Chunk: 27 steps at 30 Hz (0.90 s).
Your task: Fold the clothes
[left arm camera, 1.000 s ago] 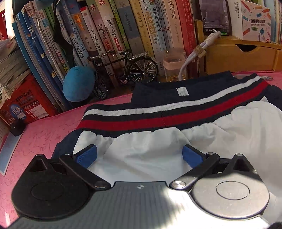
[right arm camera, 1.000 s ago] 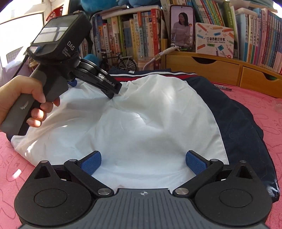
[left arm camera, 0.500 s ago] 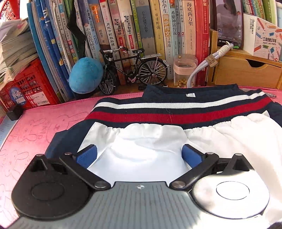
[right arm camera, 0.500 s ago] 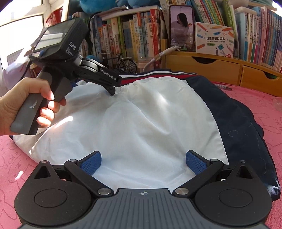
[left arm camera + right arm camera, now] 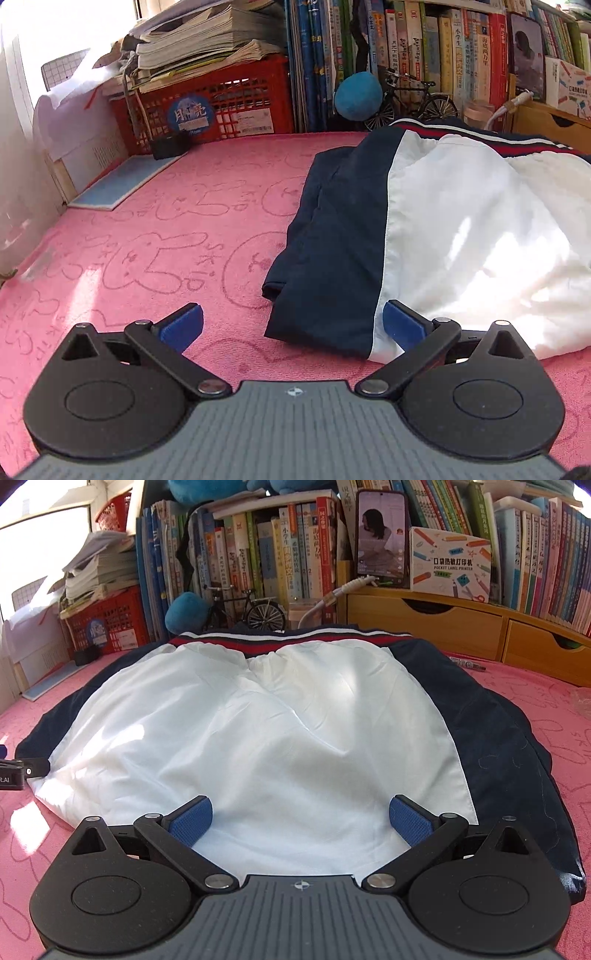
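item: left gripper (image 5: 293, 326). jaws spread wide, nothing between them. a second ago it sat over the white panel close under the striped waistband; it has since pulled back and swung out to the near left corner of the shorts (image 5: 424, 236), low over the pink cloth (image 5: 147, 258). its right pad (image 5: 400, 326) lies just beside the near hem, where navy meets white; contact cannot be told. in the right wrist view only its tip shows, at the far left edge by that same corner.

item: right gripper (image 5: 301, 819). jaws likewise parted and empty, poised at the middle of the near hem, position unchanged across the last second.

meaning for the task, as a judgement: smoothing near the waistband looks finished and the left gripper is lining up on a corner, likely ahead of a first fold. no fold is made yet.

item: shorts. white centre, navy side panels, waistband (image 5: 295, 640) banded navy, white and red at the far end. lying flat, lightly wrinkled, slightly puffed in the middle.

item: worktop. covered by the pink cloth with outline cartoon figures, sunlit in patches. a blue-grey pad (image 5: 125, 181) lies far left.

item: room, far side. red crate (image 5: 207, 107) under stacked papers, blue plush ball (image 5: 356, 96), model bicycle (image 5: 251, 609), row of books (image 5: 258, 554), phone (image 5: 382, 535) standing on wooden drawers (image 5: 480, 631), label printer box (image 5: 450, 565).
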Motion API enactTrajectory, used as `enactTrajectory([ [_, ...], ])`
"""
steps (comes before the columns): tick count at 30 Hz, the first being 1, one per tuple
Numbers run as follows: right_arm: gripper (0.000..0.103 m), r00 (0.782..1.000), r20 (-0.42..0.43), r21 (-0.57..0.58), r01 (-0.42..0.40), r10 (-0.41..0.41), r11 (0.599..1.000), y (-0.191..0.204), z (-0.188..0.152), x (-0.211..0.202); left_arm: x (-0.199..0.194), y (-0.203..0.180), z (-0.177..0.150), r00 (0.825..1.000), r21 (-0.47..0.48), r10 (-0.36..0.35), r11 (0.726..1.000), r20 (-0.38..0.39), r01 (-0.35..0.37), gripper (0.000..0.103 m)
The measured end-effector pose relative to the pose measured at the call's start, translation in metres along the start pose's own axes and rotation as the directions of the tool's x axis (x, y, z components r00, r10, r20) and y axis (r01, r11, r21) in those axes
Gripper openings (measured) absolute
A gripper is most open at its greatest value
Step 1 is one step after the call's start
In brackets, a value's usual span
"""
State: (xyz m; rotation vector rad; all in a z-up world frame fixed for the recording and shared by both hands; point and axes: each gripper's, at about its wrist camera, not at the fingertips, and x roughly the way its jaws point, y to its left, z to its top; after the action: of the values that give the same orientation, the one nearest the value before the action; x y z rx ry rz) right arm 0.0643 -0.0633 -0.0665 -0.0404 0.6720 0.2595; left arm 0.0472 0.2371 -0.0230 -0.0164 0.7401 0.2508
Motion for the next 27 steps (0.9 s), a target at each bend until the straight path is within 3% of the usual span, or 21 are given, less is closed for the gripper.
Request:
enactTrajectory([
  [6,0.103,0.997,0.025,0.1,0.074,-0.077,0.992,0.008,-0.001,-0.015,-0.01,-0.019,-0.009,0.993,0.086,0.074,0.993,0.087,-0.082,0.103],
  [10,0.103,0.992,0.122,0.066,-0.028,0.019,0.997,0.044,0.014,-0.025,-0.008,-0.016,-0.008,0.993,0.083,0.074,0.993,0.087,-0.081,0.103],
  [14,0.103,0.994,0.059,-0.055,-0.087,0.09,0.995,0.093,0.03,-0.007,-0.007,-0.014,-0.009,0.994,0.072,0.071,0.994,0.084,-0.077,0.103],
  [17,0.103,0.999,-0.005,-0.104,-0.042,0.041,0.994,0.098,0.024,0.001,-0.008,-0.015,-0.009,0.993,0.075,0.075,0.994,0.086,-0.082,0.103],
  [21,0.103,0.998,-0.036,-0.005,-0.045,0.045,0.999,0.035,0.007,-0.014,-0.007,-0.014,-0.009,0.994,0.072,0.072,0.994,0.085,-0.078,0.103],
  [23,0.102,0.992,-0.018,0.021,0.122,-0.122,0.992,0.0,-0.002,-0.028,-0.007,-0.013,-0.008,0.994,0.068,0.069,0.995,0.083,-0.074,0.103],
  [25,0.103,0.951,0.0,0.044,0.308,-0.308,0.95,-0.033,-0.011,-0.042,-0.006,-0.012,-0.008,0.995,0.063,0.066,0.995,0.081,-0.071,0.103],
  [27,0.103,0.946,-0.031,0.168,0.324,-0.323,0.931,-0.081,-0.017,-0.057,-0.006,-0.012,-0.008,0.995,0.06,0.065,0.996,0.079,-0.07,0.103],
])
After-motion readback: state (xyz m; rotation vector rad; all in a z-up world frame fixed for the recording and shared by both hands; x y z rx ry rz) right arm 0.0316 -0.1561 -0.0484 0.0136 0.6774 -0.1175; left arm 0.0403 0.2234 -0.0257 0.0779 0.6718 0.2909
